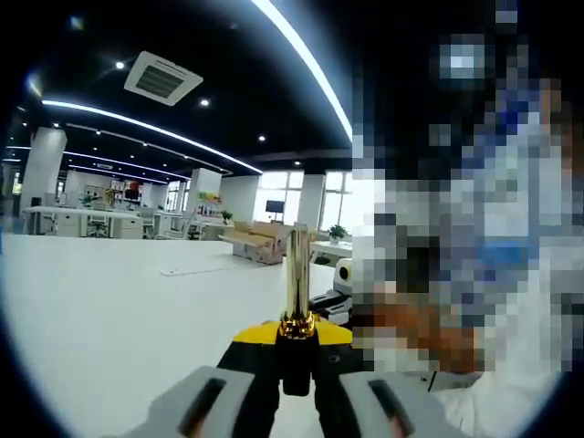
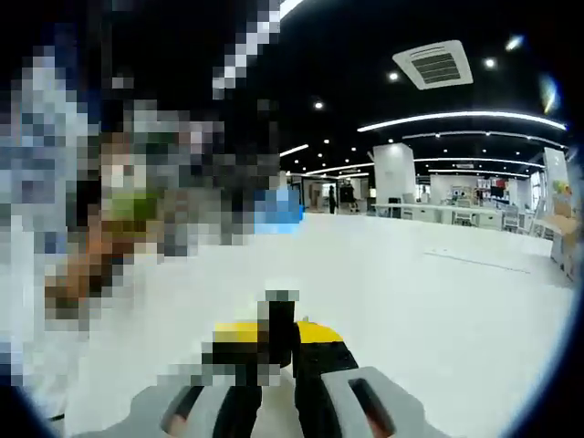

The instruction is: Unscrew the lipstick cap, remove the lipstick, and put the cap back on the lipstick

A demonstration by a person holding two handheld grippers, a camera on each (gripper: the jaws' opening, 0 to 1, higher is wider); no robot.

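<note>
Gripping the lipstick (image 1: 297,315) by its dark base, the left gripper (image 1: 294,388) holds the gold tube upright above the white desk (image 1: 109,310). The right gripper (image 2: 278,379) is closed on a dark cap (image 2: 281,333), partly blurred.

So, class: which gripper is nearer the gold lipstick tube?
Left. The left gripper has its jaws closed on the dark base of the gold tube, which stands upright. The right gripper grips a separate dark piece.
</note>
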